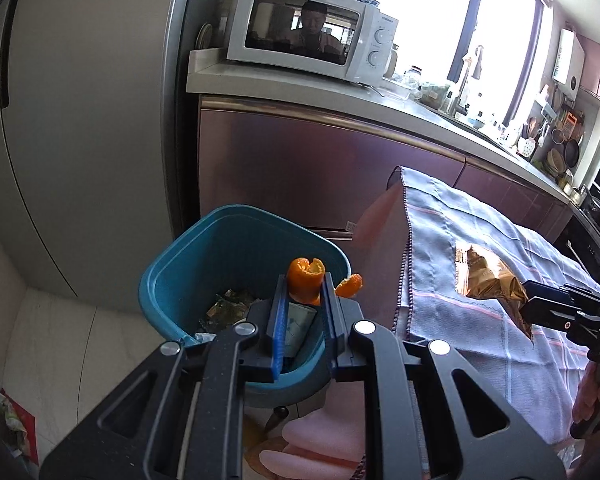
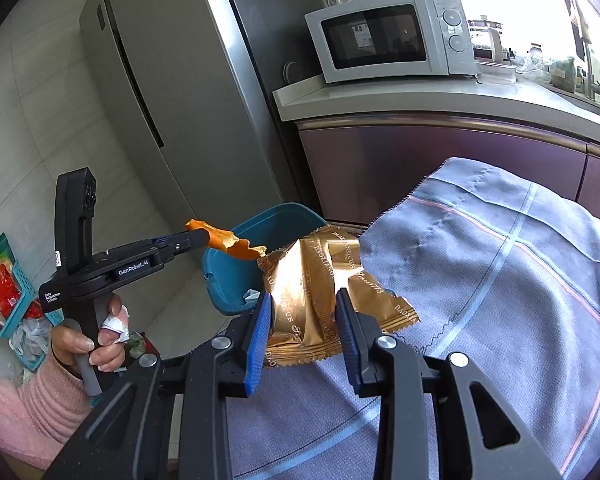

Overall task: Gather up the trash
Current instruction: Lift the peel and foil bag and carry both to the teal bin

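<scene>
We held one orange peel (image 1: 306,280) pinched in our left tool (image 1: 305,292) above the one teal bin (image 1: 172,276); our right tool (image 2: 303,300) gripped one gold wrapper (image 2: 320,280) over the cloth-covered worktop (image 2: 500,280).

Table (image 2: 400,216) — grey striped cloth (image 2: 500,264)

The bin (image 1: 236,264) stands on the floor just left of the cloth-covered table (image 1: 480,248), in front of the lower cabinets (image 1: 320,168). Wrappers lie inside the bin. The left gripper (image 1: 305,292) holds an orange peel (image 1: 306,280) above the bin's right rim. The right gripper (image 2: 302,320) holds a foil wrapper (image 2: 312,280) over the table's left edge. A microwave (image 2: 388,36) sits on the counter (image 2: 420,96) behind, with a refrigerator (image 2: 172,92) to its left.
</scene>
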Motion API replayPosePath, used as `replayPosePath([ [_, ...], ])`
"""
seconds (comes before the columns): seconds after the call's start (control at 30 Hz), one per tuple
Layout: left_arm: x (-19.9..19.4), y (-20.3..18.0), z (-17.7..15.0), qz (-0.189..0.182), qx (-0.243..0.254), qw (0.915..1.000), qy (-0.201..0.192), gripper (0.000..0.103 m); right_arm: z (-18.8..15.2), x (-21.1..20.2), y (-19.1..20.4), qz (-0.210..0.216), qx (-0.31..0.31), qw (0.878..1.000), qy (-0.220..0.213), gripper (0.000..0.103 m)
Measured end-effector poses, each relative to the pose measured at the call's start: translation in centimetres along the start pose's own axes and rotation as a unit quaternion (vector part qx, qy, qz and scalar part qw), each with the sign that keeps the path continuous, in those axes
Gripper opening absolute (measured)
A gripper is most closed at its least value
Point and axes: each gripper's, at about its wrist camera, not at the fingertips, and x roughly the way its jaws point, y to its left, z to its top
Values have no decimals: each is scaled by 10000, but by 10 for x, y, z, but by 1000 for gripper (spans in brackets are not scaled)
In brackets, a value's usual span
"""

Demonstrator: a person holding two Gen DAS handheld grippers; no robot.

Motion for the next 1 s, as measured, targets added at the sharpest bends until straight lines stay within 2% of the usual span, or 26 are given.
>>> replayPosePath([
  [0.43, 20, 10, -3, 199, -144, 9996, 123, 16, 5, 15, 1, 108, 13, 9998, 169, 31],
  [1.0, 30, 13, 1, 309, -231, 9991, 162, 16, 32, 56, 22, 379, -357, 9980, 365, 31],
])
